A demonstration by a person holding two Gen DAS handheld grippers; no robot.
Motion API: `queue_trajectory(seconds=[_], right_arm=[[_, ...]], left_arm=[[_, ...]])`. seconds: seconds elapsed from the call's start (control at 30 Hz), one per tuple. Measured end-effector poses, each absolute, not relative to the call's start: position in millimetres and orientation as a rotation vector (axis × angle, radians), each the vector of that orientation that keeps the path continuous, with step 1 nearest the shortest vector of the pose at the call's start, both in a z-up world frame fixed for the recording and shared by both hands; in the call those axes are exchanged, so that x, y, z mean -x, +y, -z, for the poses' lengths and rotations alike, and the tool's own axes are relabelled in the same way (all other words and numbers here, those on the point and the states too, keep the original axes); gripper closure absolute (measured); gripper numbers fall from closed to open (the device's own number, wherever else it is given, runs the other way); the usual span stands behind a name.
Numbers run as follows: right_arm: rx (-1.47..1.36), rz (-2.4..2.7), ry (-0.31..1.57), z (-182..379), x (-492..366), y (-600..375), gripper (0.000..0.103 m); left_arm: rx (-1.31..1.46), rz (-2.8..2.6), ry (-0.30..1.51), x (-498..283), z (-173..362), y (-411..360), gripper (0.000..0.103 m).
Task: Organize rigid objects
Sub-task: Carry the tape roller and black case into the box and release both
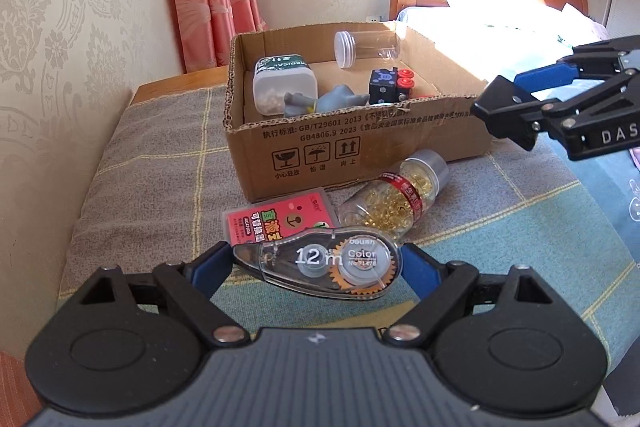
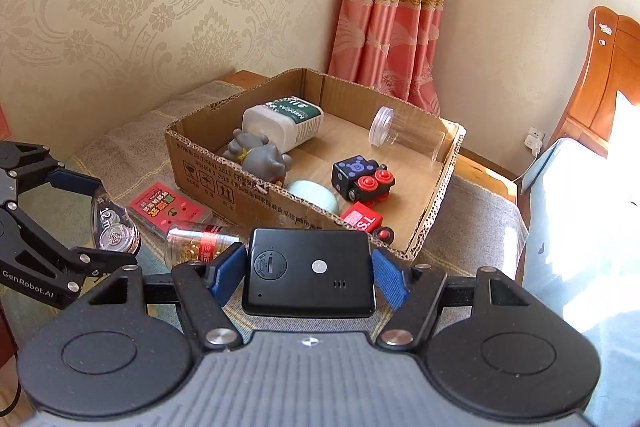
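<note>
A: What is held by each gripper?

B: A clear correction tape [image 1: 326, 264] is clamped endwise between the blue pads of the left gripper [image 1: 316, 263]. A flat black device [image 2: 309, 273] is clamped in the right gripper [image 2: 308, 273], both blue pads pressed to its sides.

A: Where is the box found?

B: In the right wrist view, the cardboard box [image 2: 436, 203] is seen at 12 o'clock of the device, on a checked blanket [image 2: 476, 227]. 1 white bottle [image 2: 288, 125], a gray toy [image 2: 260, 155], a clear jar [image 2: 408, 135] and a toy train [image 2: 362, 181] are lain inside.

A: And outside?

B: A bottle of gold bits [image 1: 394, 201] and a red card [image 1: 280, 221] are left at 6 o'clock of the box, beside each other.
</note>
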State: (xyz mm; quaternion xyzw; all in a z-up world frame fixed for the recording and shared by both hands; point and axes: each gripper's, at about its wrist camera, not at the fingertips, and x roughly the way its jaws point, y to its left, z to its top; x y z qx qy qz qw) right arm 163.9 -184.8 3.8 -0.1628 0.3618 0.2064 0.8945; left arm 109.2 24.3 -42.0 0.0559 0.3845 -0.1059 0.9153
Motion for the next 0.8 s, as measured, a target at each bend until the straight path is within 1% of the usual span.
queue_trajectory(seconds=[0.2,0.47,0.53,0.57,0.6,0.63,0.67,0.8], right_arm=[[0.335,-0.402,0.722,-10.6,-208.9,-184.7,0.029],[0.288,-0.288,0.738,15.0,-266.7,-191.4,0.029],[0.272,-0.248,0.721,15.8,-271.5,-195.5,0.022],[0.259,-0.239,0.725,15.1,-272.4,-197.5,0.02],[0.229,-0.234,0.722,13.0,-270.7,-201.2,0.014],[0.206,-0.232,0.716,11.0,-267.9,-204.0,0.005],[0.185,-0.227,0.713,8.7,-264.1,-206.6,0.0],[0.154,-0.211,0.751,-0.7,-241.5,-210.6,0.0]], left_arm=[[-0.104,0.205,0.763,-110.8,30.8,27.5,0.014],[-0.131,0.191,0.721,-118.4,15.9,27.7,0.014],[-0.142,0.189,0.712,-120.9,12.7,25.9,0.014],[-0.15,0.192,0.707,-122.0,10.6,24.0,0.014],[-0.154,0.195,0.705,-123.8,8.9,22.8,0.014],[-0.157,0.197,0.708,-127.0,7.3,21.3,0.014],[-0.159,0.198,0.711,-128.8,6.1,20.0,0.014],[-0.168,0.207,0.727,-143.4,-1.8,14.1,0.014]])
